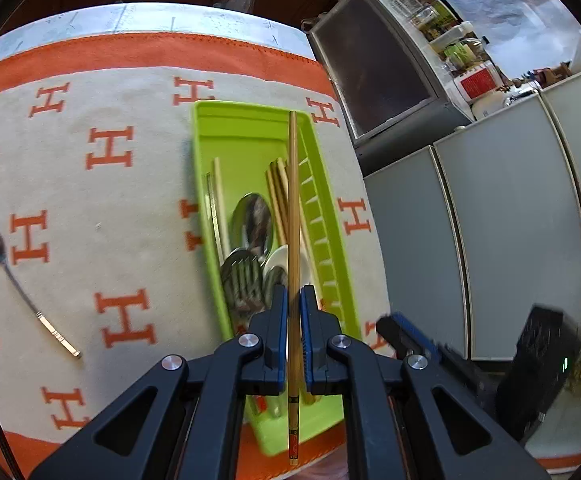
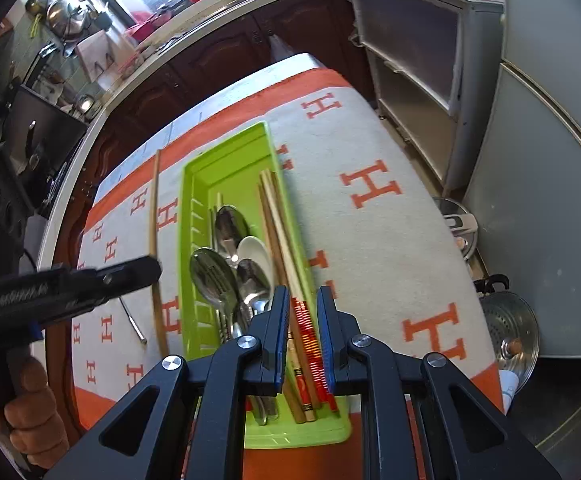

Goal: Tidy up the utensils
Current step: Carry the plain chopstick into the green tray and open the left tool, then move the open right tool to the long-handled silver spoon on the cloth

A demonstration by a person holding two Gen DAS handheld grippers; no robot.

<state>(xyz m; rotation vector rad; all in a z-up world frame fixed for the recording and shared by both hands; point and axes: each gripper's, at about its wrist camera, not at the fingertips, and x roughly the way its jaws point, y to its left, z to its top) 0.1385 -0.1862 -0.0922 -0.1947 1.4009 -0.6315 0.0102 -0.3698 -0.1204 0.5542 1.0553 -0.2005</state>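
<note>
Left claw (image 1: 294,292): clamped on chopstick (image 1: 293,200); right claw (image 2: 303,300): parted. Advice: lower level, aligned with green tray (image 1: 250,128), before releasing.

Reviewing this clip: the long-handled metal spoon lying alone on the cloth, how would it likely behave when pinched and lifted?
The long-handled spoon looks like polished metal, so it is probably stiff but slippery between flat pads. Its handle is thin and lies flat on the patterned cloth, so getting fingers under it may be awkward. With the bowl at one end, it might tilt if gripped off-centre.
</note>
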